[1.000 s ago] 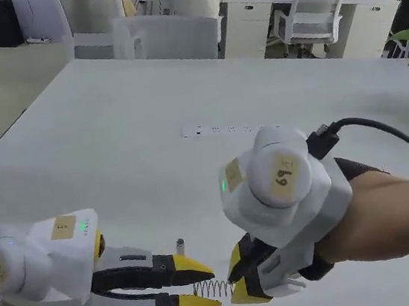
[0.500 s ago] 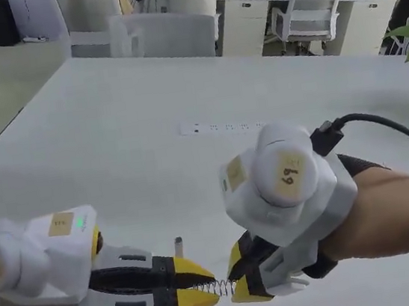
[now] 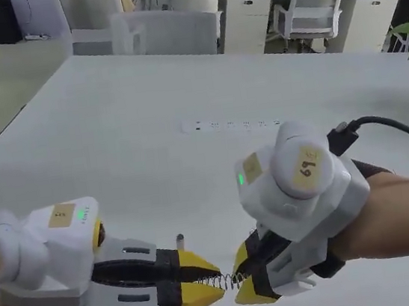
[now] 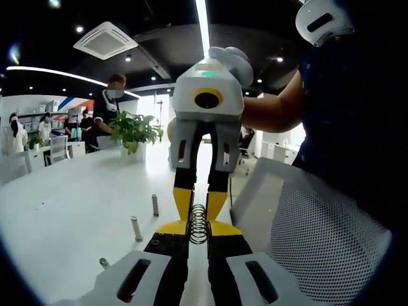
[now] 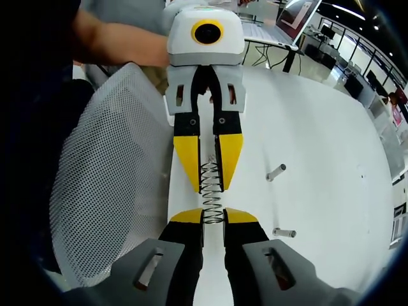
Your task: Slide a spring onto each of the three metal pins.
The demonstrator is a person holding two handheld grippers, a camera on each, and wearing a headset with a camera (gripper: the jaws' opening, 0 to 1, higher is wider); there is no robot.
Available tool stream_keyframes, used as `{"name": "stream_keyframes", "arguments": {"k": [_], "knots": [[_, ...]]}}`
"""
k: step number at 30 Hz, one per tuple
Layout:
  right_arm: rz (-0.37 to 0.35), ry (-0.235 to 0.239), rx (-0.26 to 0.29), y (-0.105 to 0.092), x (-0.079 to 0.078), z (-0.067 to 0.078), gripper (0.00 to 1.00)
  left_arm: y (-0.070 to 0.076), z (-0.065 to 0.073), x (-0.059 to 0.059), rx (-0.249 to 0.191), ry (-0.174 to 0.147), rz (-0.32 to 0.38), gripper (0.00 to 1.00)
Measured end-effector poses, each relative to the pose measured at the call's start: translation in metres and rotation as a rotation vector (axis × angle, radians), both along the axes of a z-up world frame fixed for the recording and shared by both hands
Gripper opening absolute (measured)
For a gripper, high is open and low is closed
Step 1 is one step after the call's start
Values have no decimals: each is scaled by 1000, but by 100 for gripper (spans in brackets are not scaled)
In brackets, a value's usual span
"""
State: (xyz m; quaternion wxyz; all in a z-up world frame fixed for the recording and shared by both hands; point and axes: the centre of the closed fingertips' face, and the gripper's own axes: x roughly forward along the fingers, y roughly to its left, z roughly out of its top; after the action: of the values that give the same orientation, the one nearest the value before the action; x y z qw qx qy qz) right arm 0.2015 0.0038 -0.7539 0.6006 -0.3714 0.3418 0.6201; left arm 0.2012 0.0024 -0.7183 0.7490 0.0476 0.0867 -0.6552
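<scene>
While the left gripper (image 3: pixel 212 282) and right gripper (image 3: pixel 240 276) each clamp an end of one spring (image 3: pixel 225 279), three pins (image 4: pixel 135 228) stand beside them at the bench's (image 3: pixel 149 130) near edge.

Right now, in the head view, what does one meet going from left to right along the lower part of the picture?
The left gripper → spring, held between the tips of both → right gripper → forearm.
</scene>
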Motion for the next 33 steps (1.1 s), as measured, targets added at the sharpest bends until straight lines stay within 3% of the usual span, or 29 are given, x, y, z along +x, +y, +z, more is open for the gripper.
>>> {"name": "stream_keyframes", "arguments": {"k": [11, 15, 33], "knots": [[-3, 3, 7, 0, -1, 1, 8, 2, 1, 0, -14, -1, 2, 3], [-9, 7, 13, 1, -1, 11, 8, 1, -6, -2, 16, -9, -7, 3], [47, -7, -31, 14, -5, 43, 7, -6, 3, -3, -4, -37, -27, 3]]}}
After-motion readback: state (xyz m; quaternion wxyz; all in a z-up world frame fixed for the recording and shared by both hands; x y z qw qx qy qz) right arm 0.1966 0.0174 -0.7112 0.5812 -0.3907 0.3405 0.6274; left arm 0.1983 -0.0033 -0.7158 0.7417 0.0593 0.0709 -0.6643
